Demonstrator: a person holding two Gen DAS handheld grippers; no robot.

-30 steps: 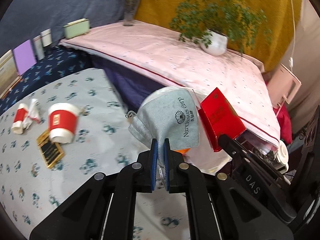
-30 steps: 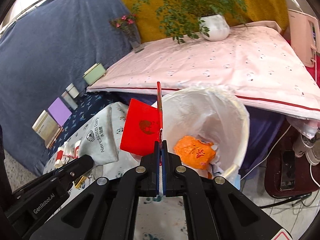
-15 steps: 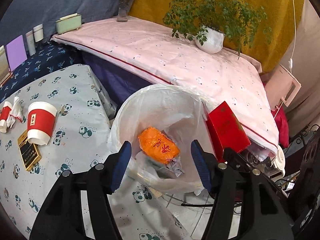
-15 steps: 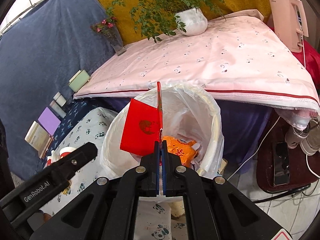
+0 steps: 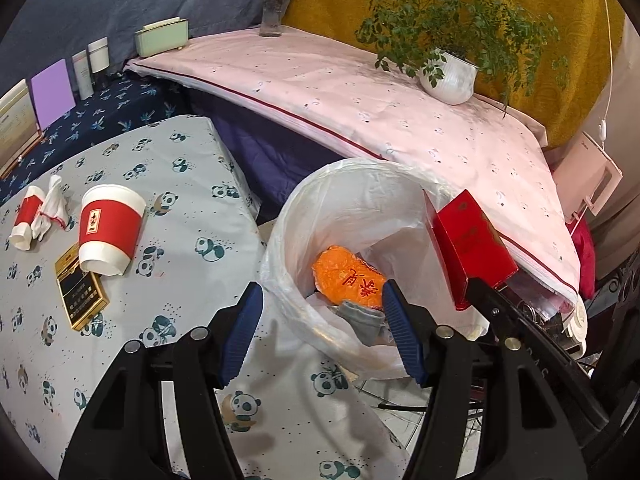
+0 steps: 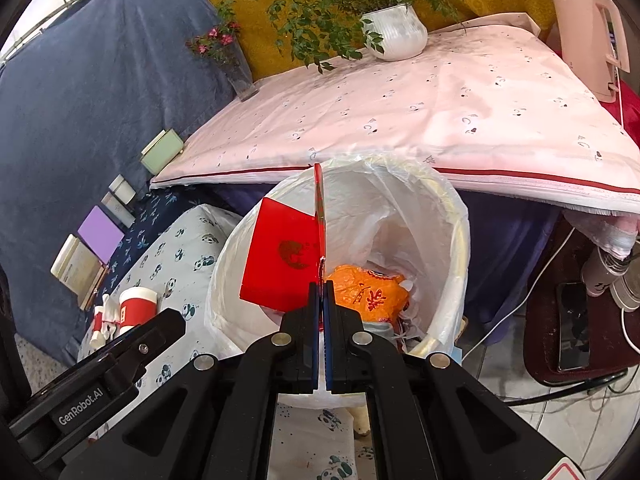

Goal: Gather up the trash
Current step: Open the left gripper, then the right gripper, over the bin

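Right tongs [image 6: 321, 300] clamping glossy red box [image 6: 280, 264], gold emblem

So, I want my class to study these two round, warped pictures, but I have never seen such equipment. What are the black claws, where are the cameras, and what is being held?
Each picture comes from a fisheye camera mounted on a hand-held two-finger gripper, looking forward along its fingers; a person holds one in each hand. The left gripper stands open and empty above the white-lined trash bin, where an orange wrapper and a grey mask lie. The right gripper is shut on the flap of a red carton, held over the same bin. On the panda-print cloth remain a red-banded paper cup, a crushed cup and a black-and-gold pack.
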